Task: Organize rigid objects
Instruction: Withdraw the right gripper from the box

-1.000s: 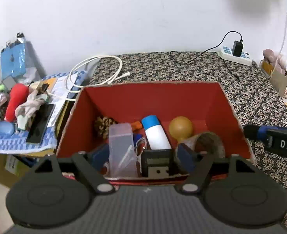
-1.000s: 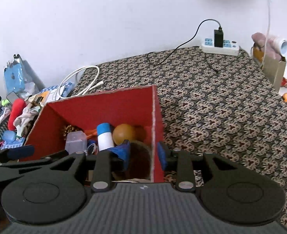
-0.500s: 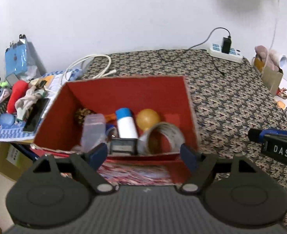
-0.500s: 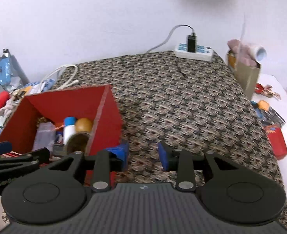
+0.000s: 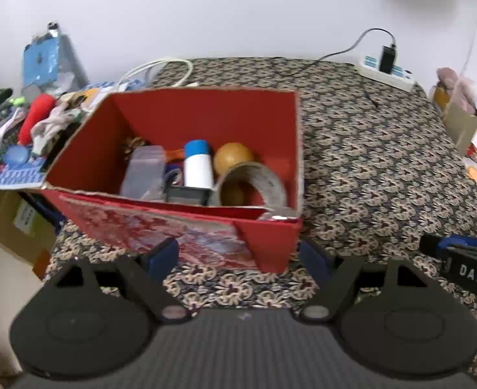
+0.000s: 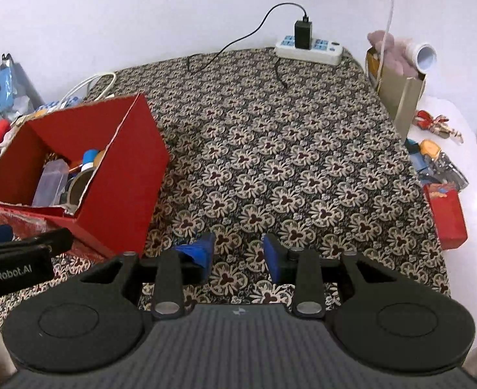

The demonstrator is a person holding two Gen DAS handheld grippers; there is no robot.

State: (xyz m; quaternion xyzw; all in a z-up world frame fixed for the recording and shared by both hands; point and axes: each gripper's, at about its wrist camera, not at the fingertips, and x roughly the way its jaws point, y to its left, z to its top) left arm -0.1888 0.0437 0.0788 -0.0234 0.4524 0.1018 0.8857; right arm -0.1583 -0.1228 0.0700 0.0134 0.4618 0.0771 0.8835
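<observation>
My left gripper (image 5: 238,256) has its jaws spread wide, having just been opening, and there is nothing between them — only the patterned cloth (image 5: 368,162) and the near corner of the red box (image 5: 271,240), which sits just ahead of the blue pads without touching them. The box rests on the cloth, open at the top, with its near wall folded down. Inside I see a white bottle with a blue cap (image 5: 198,165), an orange-brown ball (image 5: 233,159), a roll of tape (image 5: 254,184) standing on edge, a clear plastic container (image 5: 144,171) and a small dark block (image 5: 186,194) — all crowded toward the near side.

My right gripper (image 6: 237,253) has its jaws at a narrow gap, empty, over bare cloth to the right of the box, well apart from it. A power strip (image 6: 308,48) lies by the far wall.
</observation>
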